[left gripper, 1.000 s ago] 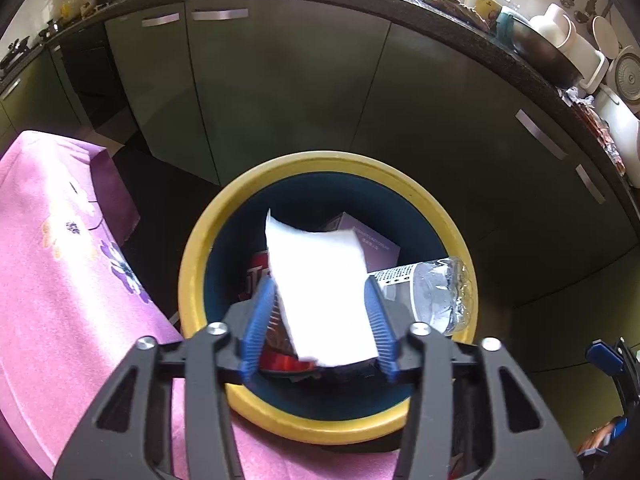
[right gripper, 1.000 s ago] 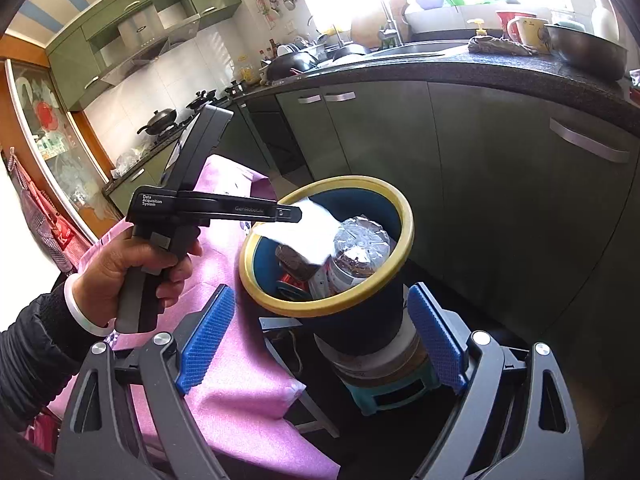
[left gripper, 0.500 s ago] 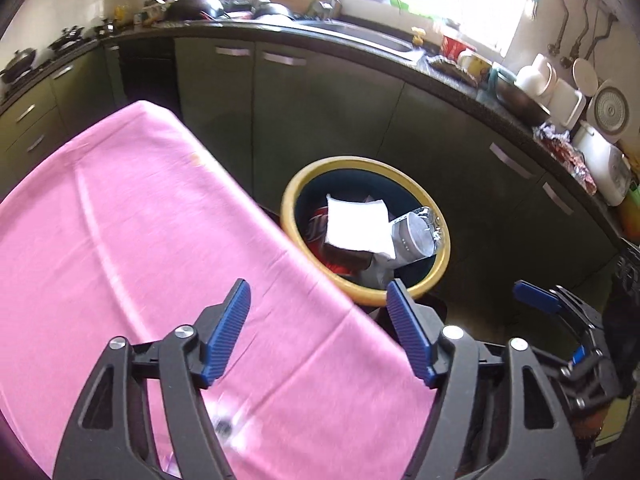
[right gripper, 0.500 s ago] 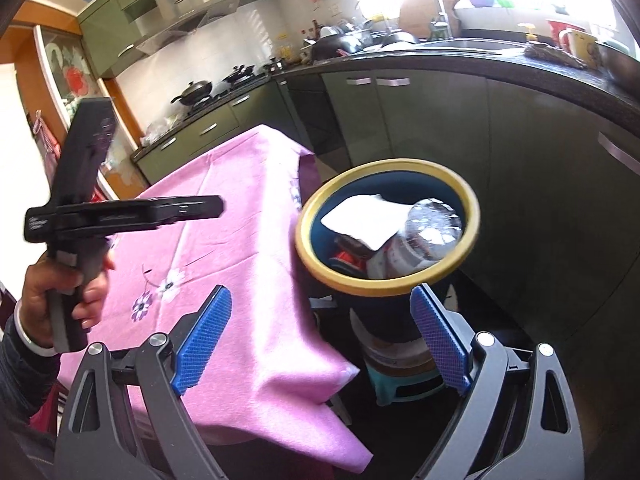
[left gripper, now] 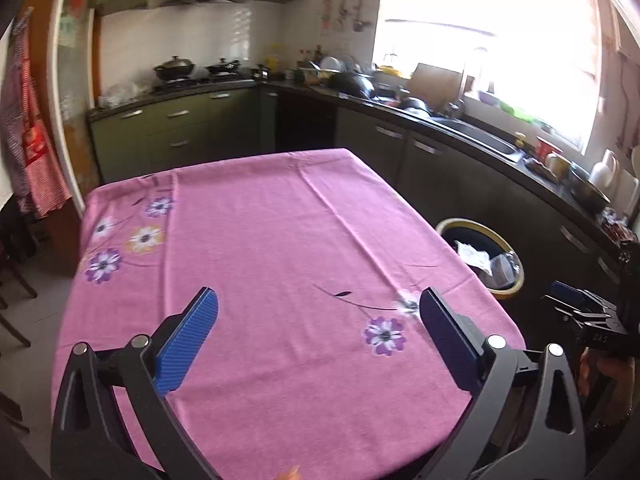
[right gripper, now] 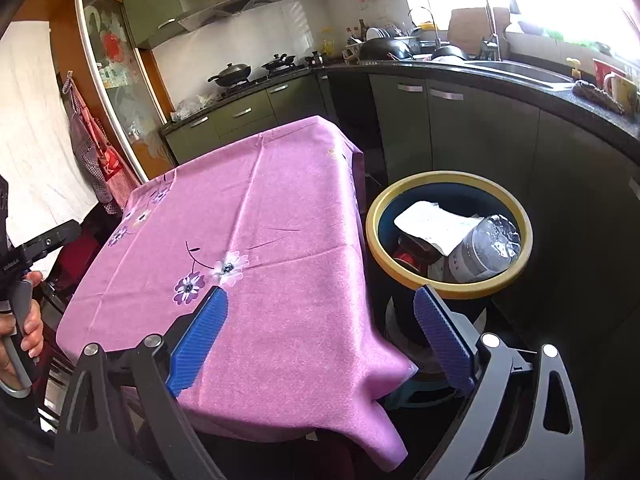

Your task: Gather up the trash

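Both tongs empty over the pink table, trash in the bin

The left tongs (left gripper: 318,328) have just been opening and gape with nothing between; the right tongs (right gripper: 320,330) likewise. The white paper (right gripper: 434,224) lies atop a plastic bottle (right gripper: 486,252) inside the yellow-rimmed bin (right gripper: 448,286) beside the table (right gripper: 280,208).

From my feeds the tablecloth (left gripper: 260,240) is pink with purple, white and orange flowers. The bin (right gripper: 450,286) has a yellow rim and dark blue inside, white paper (right gripper: 434,224) on top. My fingers (right gripper: 200,340) have blue ribbed pads, and the cabinets (right gripper: 460,136) look dark green.
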A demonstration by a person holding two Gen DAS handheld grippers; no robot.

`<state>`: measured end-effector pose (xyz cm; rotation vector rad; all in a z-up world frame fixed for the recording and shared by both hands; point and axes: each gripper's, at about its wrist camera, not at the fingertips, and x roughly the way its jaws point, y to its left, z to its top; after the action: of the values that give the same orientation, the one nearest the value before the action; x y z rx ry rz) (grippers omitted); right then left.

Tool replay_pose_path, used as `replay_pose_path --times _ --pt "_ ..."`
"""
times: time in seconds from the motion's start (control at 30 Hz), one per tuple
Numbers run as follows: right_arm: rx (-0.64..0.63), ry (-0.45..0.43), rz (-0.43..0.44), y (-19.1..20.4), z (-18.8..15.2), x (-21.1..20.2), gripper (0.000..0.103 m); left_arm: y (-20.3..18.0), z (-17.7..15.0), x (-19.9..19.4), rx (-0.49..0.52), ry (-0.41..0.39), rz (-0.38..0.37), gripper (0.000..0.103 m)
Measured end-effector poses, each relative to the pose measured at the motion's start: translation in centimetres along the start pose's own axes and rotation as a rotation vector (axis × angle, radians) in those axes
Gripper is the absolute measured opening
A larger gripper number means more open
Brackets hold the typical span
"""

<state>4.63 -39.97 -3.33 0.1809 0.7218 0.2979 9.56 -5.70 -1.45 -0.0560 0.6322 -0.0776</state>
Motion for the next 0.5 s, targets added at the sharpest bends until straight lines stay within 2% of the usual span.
replay_pose_path --times 0.07,0.2,0.5 --pt "-0.028 -0.015 -0.020 1.1 0.0 -0.6 0.096 1.7 -0.7 -1.8 -0.044 -0.036 0.045 0.096" --pt "-0.074 -0.032 -0.052 2.9 -0.1 -1.7 0.097 3.8 -2.0 -4.5 -0.101 -0.069 0.084 0.096" --pt "-0.113 -0.069 -0.113 4.5 -0.7 -4.1 0.098 3.2 -3.9 -8.0 -0.072 -0.098 0.095 0.096"
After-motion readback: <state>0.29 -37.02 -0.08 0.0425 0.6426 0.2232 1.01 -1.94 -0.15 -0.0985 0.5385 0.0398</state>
